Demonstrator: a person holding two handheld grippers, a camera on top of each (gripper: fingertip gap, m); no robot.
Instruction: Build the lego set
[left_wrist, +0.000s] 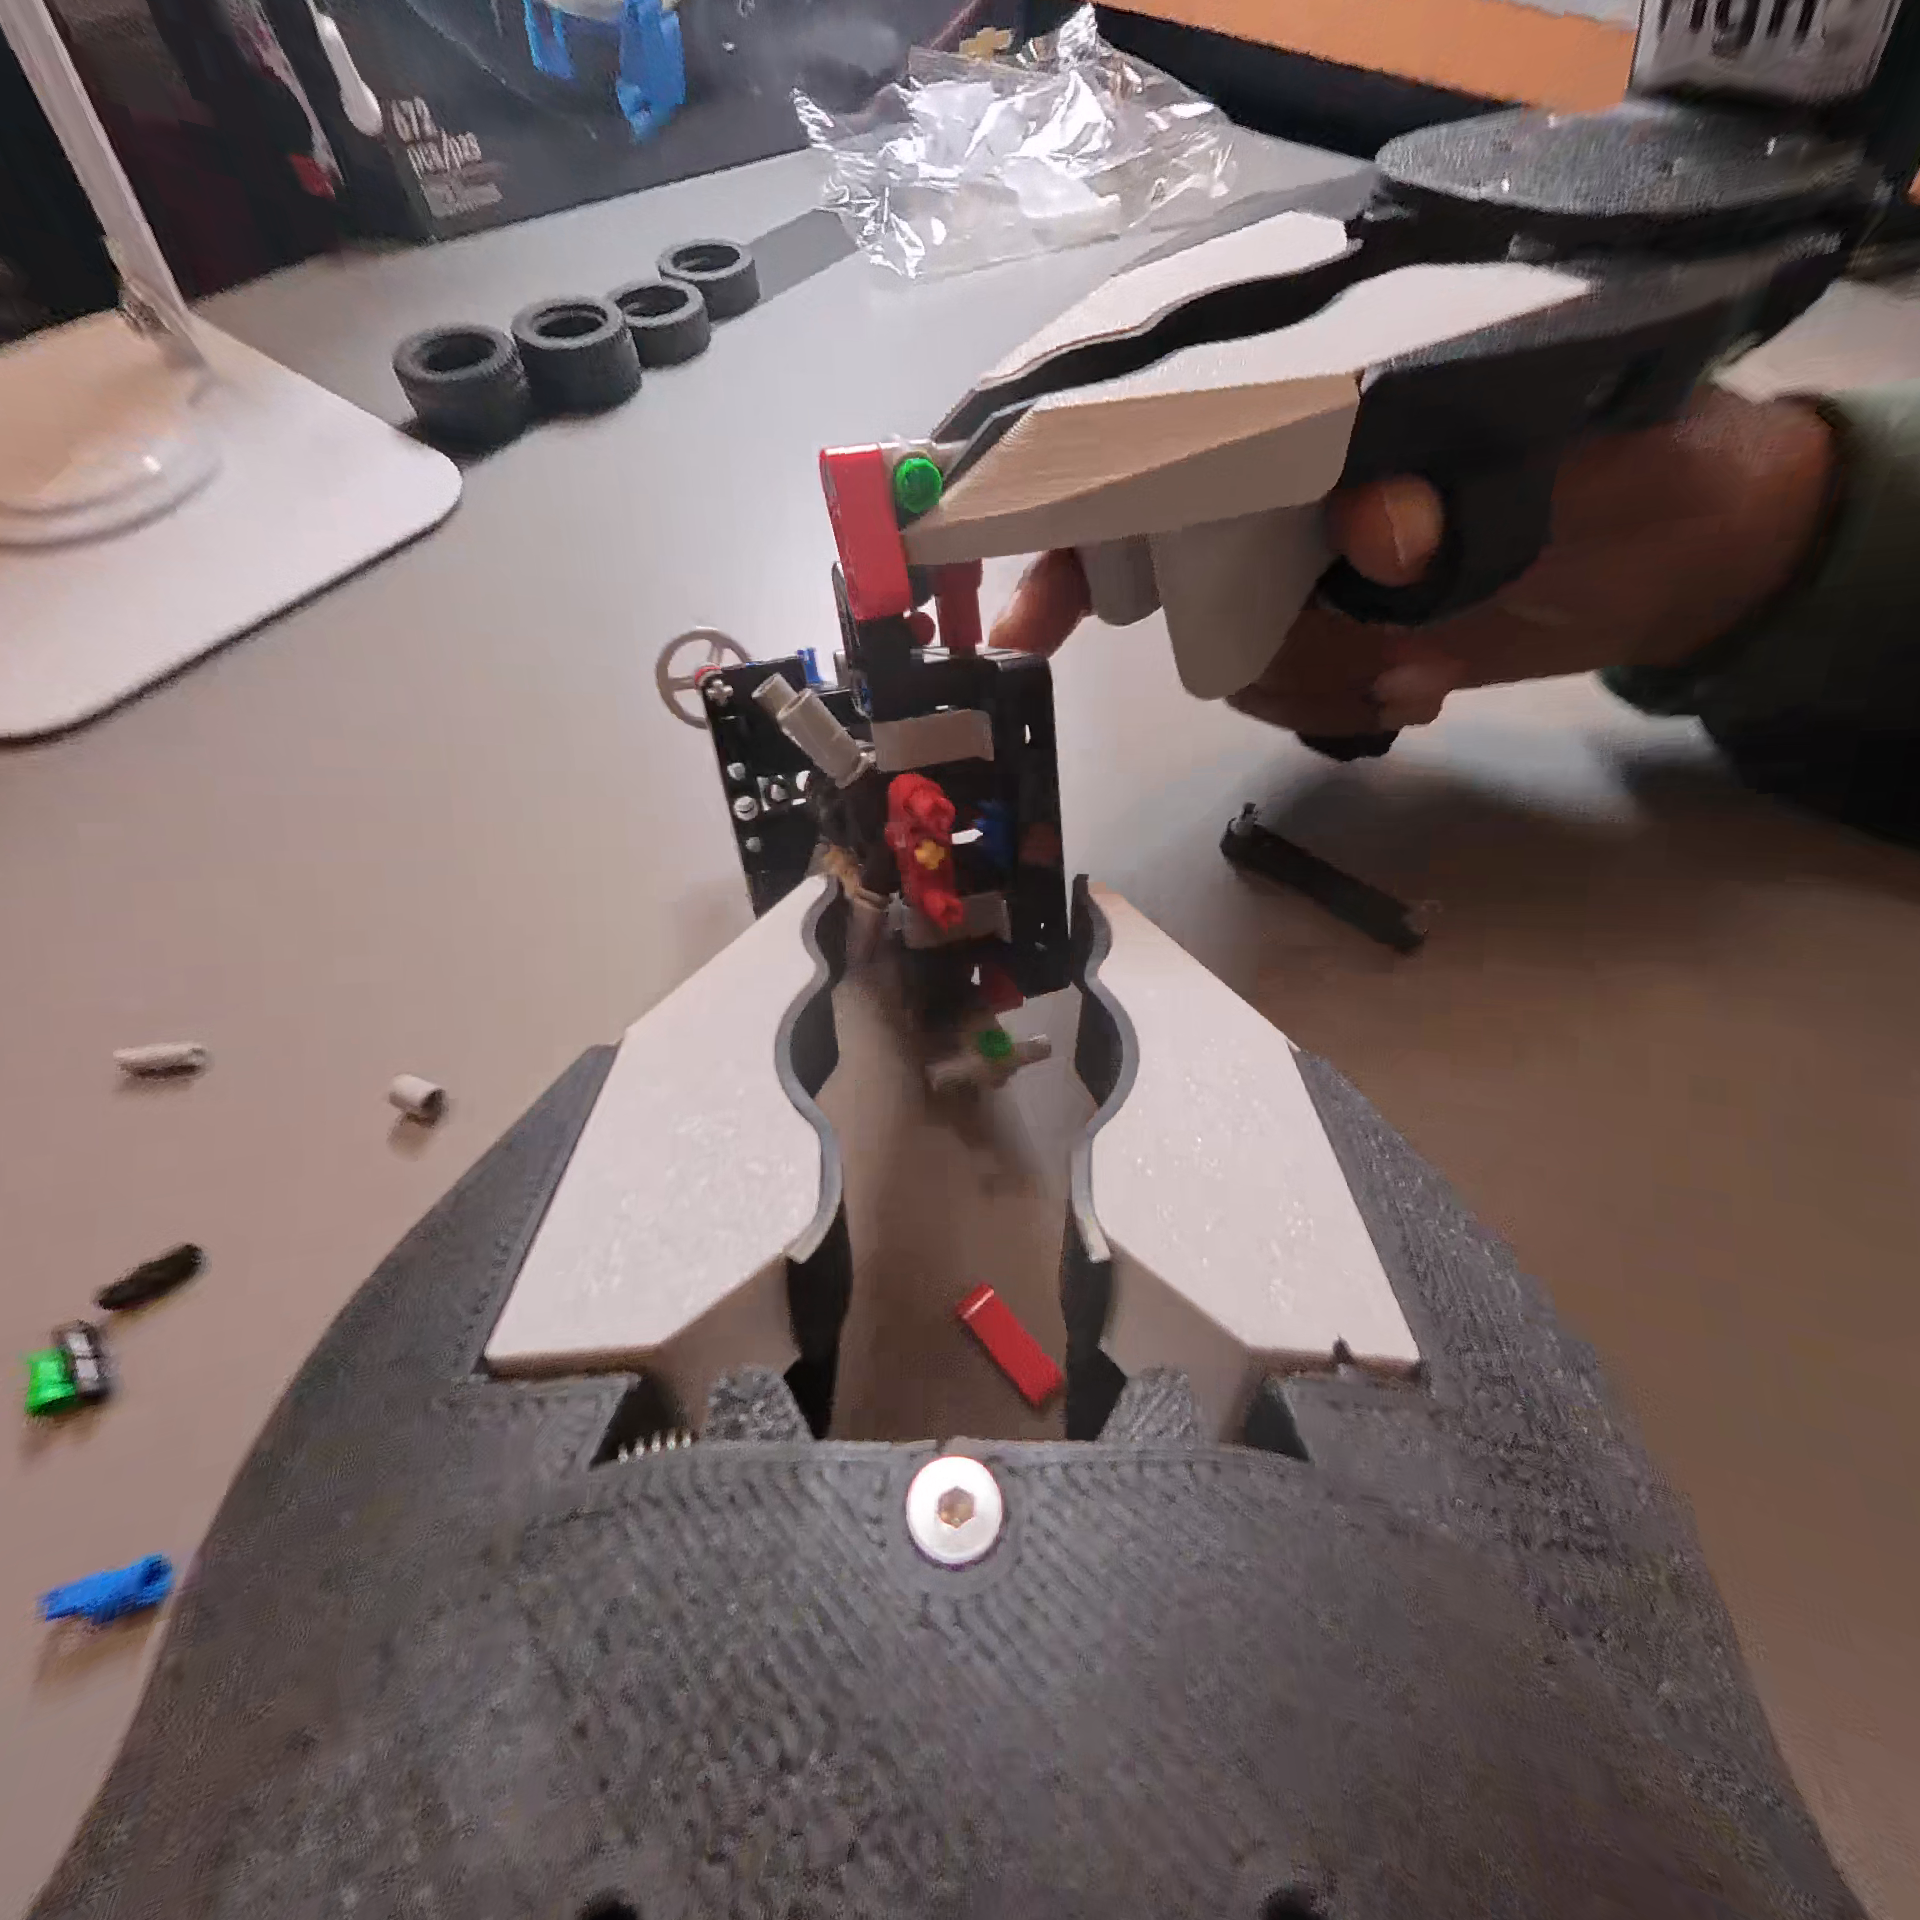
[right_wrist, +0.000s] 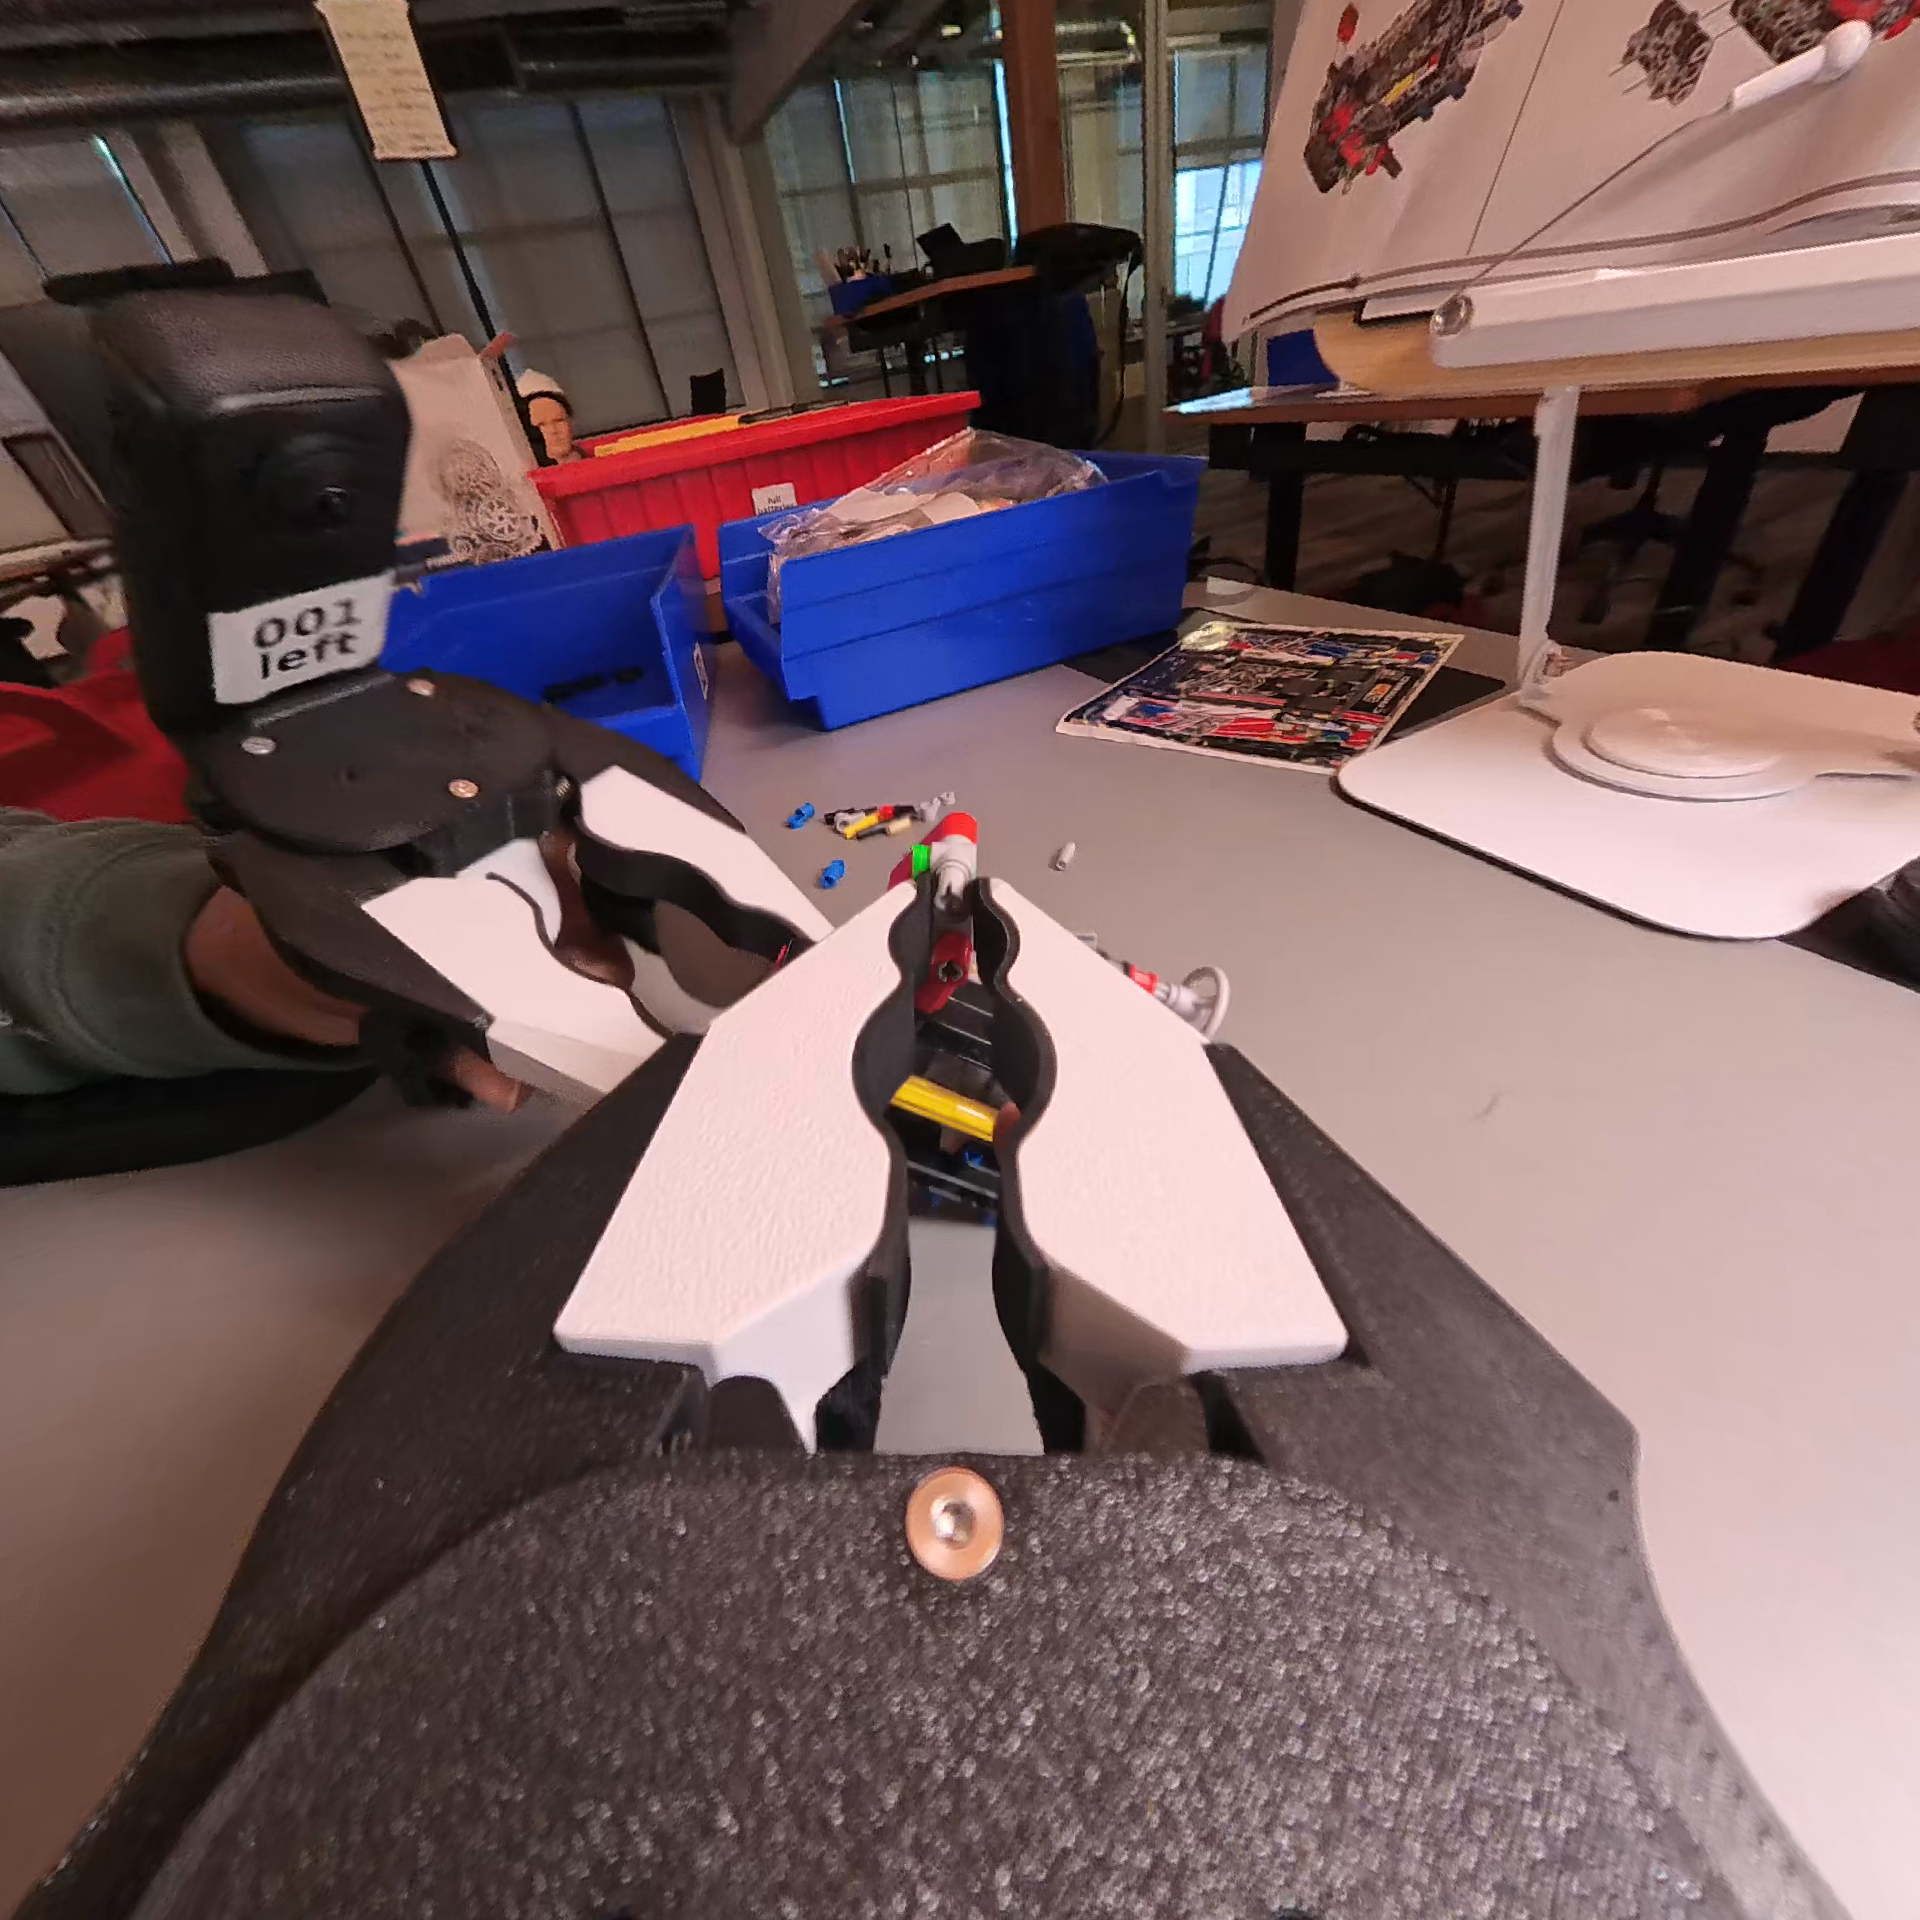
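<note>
As seen from the left wrist view, the left gripper (left_wrist: 951, 925) has its fingers closed on the lower part of the lego assembly (left_wrist: 914, 790), a black frame with red, grey and blue parts that stands upright on the grey counter (left_wrist: 416, 883). A wide gap remains between the fingers behind the tips, and a loose red piece (left_wrist: 1010, 1342) lies on the counter within it. The right gripper (left_wrist: 940, 468) enters from the upper right, held by a gloved hand (left_wrist: 1455, 582). Its fingers are nearly together at the tips and pinch a green pin (left_wrist: 916, 483) seated in a red beam (left_wrist: 864, 530) at the top of the assembly. 4 black tyres (left_wrist: 582, 338) sit in a row at the rear, near a crumpled clear bag (left_wrist: 997, 135). A black beam (left_wrist: 1320, 878) lies to the right of the assembly. Small loose parts lie at the left, including a green piece (left_wrist: 47, 1382) and a blue piece (left_wrist: 104, 1590).

From the right wrist view, the right gripper (right_wrist: 951, 894) has its fingers almost shut, with the green pin (right_wrist: 921, 858) and grey and red parts visible at the tips. The black assembly (right_wrist: 951, 1060) shows through the gap below. The left gripper (right_wrist: 748, 966) comes in from the left. Behind it stand 2 blue bins (right_wrist: 935, 613) and a red bin (right_wrist: 748, 468). A printed sheet (right_wrist: 1257, 691) lies flat on the counter (right_wrist: 1455, 1091), and an instruction booklet (right_wrist: 1558, 135) rests on a white stand (right_wrist: 1662, 790).
</note>
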